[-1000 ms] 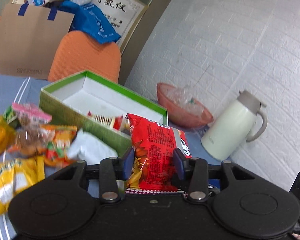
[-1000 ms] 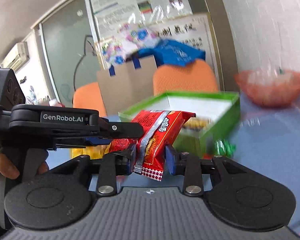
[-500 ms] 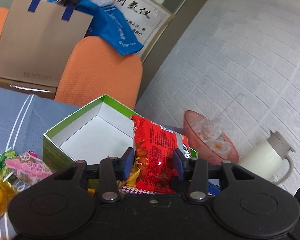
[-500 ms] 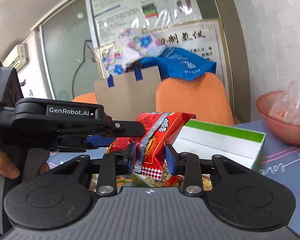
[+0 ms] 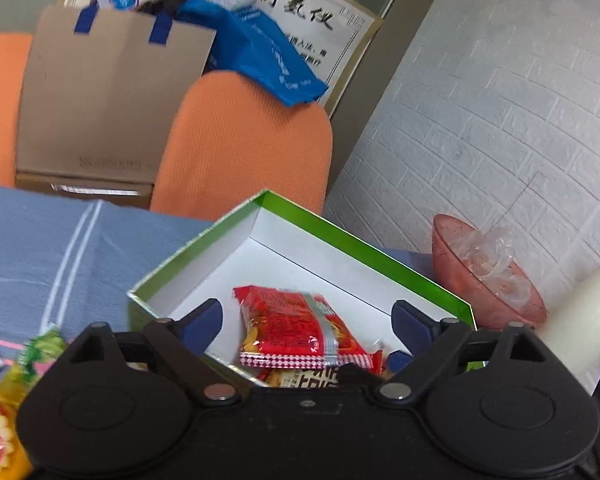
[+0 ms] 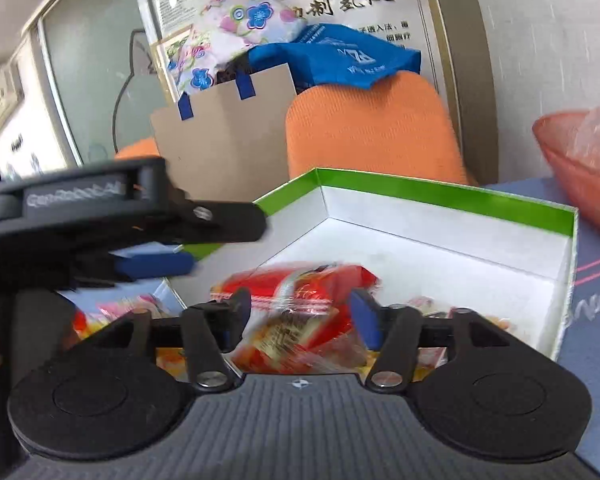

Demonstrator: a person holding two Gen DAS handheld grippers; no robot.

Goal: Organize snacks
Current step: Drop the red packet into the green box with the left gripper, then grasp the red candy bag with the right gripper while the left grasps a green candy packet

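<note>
A red snack packet point(image 5: 296, 330) lies inside the green-rimmed white box point(image 5: 340, 240), on top of other snacks. My left gripper point(image 5: 306, 318) is open above the box's near end, its fingers apart on either side of the packet. In the right wrist view the red packet point(image 6: 300, 312) is blurred and sits in the box point(image 6: 440, 196) between the spread fingers of my open right gripper point(image 6: 304, 312). The left gripper point(image 6: 152, 240) shows there at the left, over the box's left wall.
Loose snack packets point(image 5: 4, 412) lie on the blue tablecloth point(image 5: 60, 248) left of the box. A pink bowl point(image 5: 488, 280) and a cream jug point(image 5: 580, 320) stand to the right by the white wall. Orange chairs point(image 5: 240, 144) with bags stand behind the table.
Both grippers were shut on the red packet and carried it over the box. Both have opened, and the packet has dropped into the box.
</note>
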